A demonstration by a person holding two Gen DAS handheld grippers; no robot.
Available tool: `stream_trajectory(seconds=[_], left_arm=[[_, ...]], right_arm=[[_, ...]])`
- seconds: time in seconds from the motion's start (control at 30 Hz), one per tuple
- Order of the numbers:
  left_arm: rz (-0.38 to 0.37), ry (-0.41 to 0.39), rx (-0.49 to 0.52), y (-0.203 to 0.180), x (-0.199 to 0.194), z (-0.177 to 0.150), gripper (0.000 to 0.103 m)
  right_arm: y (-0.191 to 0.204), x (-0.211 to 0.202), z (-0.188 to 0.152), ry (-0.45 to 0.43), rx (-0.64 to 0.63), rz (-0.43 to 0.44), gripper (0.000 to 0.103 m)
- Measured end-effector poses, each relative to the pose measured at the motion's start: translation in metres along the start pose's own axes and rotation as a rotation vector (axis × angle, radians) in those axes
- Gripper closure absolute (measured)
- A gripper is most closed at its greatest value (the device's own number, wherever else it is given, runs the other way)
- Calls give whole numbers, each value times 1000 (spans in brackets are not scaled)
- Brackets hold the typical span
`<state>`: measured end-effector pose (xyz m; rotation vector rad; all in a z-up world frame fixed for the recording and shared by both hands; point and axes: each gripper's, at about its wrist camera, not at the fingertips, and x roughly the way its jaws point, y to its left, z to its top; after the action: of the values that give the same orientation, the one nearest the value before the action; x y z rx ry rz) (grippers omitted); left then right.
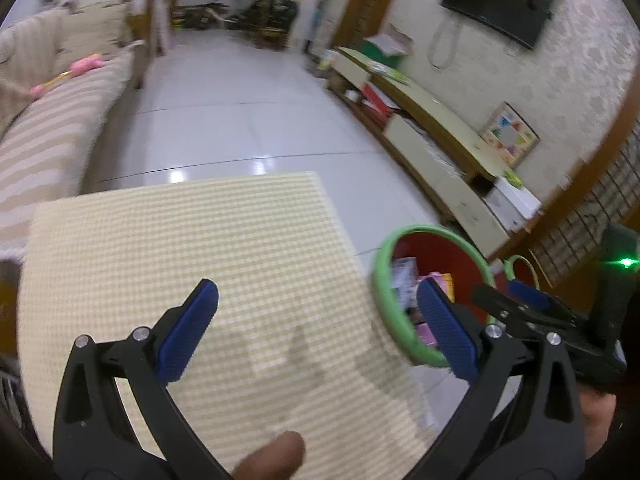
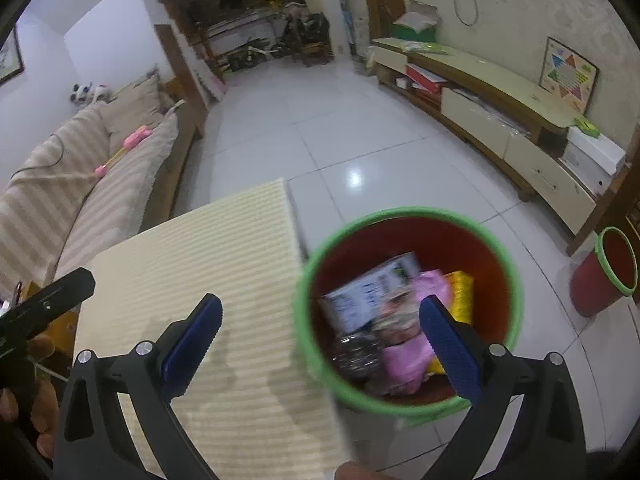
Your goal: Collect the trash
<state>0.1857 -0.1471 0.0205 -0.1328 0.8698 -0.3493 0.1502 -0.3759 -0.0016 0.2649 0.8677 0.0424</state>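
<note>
Your left gripper (image 1: 318, 328) hangs over the pale yellow checked tablecloth surface (image 1: 192, 240) with its blue-padded jaws spread wide and nothing between them. Your right gripper (image 2: 320, 340) is likewise spread and empty; its left pad sits above the cloth edge, its right pad above the red round bin with the green rim (image 2: 404, 410).

That bin stands on the white tiled floor (image 2: 360, 140) just beside the surface's right edge. The trash lies inside it: a white and grey printed carton (image 2: 368, 292), crumpled pink plastic wrappers (image 2: 404, 356), a yellow packet (image 2: 462, 292) and a dark shiny crumpled wrapper (image 2: 356, 352). The carton carries print, but blur makes it unreadable. In the left wrist view the same bin (image 1: 384, 280) shows past the cloth's right edge, partly behind the right pad, and your right gripper (image 1: 520, 300) reaches in beside it.

A second, smaller red bin with a green rim (image 2: 600, 280) stands well apart, near the long low cream and wood cabinet (image 2: 500, 96) along the patterned wall. A framed Chinese checkers board (image 2: 568, 76) leans on that cabinet; its markings are too small to read. A striped beige sofa (image 2: 80, 192) with a pink toy (image 2: 136, 138) on it runs along the left side. A black wall-mounted television (image 1: 500, 4) hangs above the cabinet.
</note>
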Motion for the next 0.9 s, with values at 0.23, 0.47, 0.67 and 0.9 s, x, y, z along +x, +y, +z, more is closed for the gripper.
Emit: stream_trajectory(seconds=[0.23,0.47,0.67,0.9], left_arm=[[191,-98,-8,49,-50,-38,5],[273,-171,-14,73,-86,-75,5],[308,-200,-48,92,-102,-111,5],[372,-208,-45,98,-101,-124,5]], right_arm=[[72,-14,-39,-50,-38,52,7],[111,-26,-66,-117,-147,41,7],[120,-39,-75,-209,-185,-8,7],[139,-47,-90,-240,-271,-5,7]])
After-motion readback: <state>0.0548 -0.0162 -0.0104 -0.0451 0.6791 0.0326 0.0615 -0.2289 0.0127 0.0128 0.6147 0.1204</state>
